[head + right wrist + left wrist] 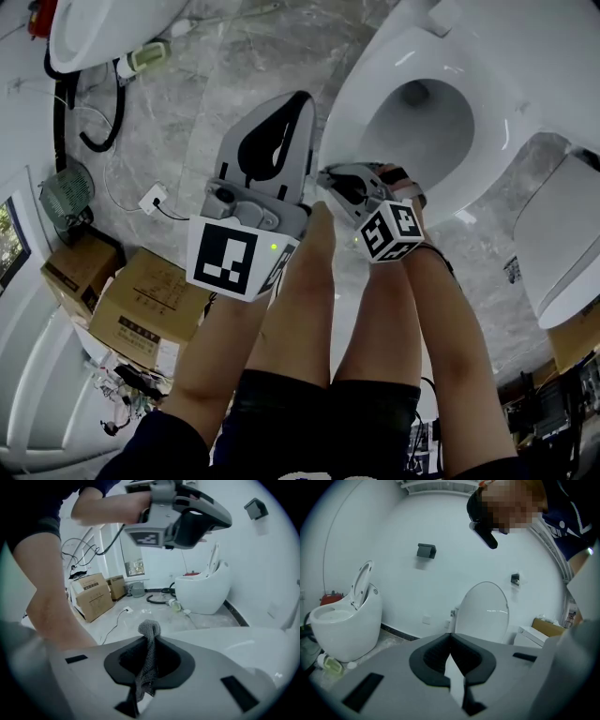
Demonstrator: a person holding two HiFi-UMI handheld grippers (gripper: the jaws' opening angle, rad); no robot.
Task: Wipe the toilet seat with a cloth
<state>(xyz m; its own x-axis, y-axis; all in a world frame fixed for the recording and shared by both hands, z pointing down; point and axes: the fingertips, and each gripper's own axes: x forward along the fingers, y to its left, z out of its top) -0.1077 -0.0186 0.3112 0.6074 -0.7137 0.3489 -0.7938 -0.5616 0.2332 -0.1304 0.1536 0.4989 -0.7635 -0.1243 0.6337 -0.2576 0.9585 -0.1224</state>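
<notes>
The white toilet stands open at the upper right of the head view, its seat rim also showing at the lower right of the right gripper view. My right gripper is shut on a grey knitted cloth, and a bunch of the cloth pokes out past the jaw tips. In the head view the right gripper sits just left of the bowl's near rim. The left gripper is held beside it over the floor, jaws together with nothing in them. The raised toilet lid faces it.
A second white toilet stands at the far left with a black hose and a small fan. Cardboard boxes and a power strip lie on the marble floor. Another white fixture is at the right.
</notes>
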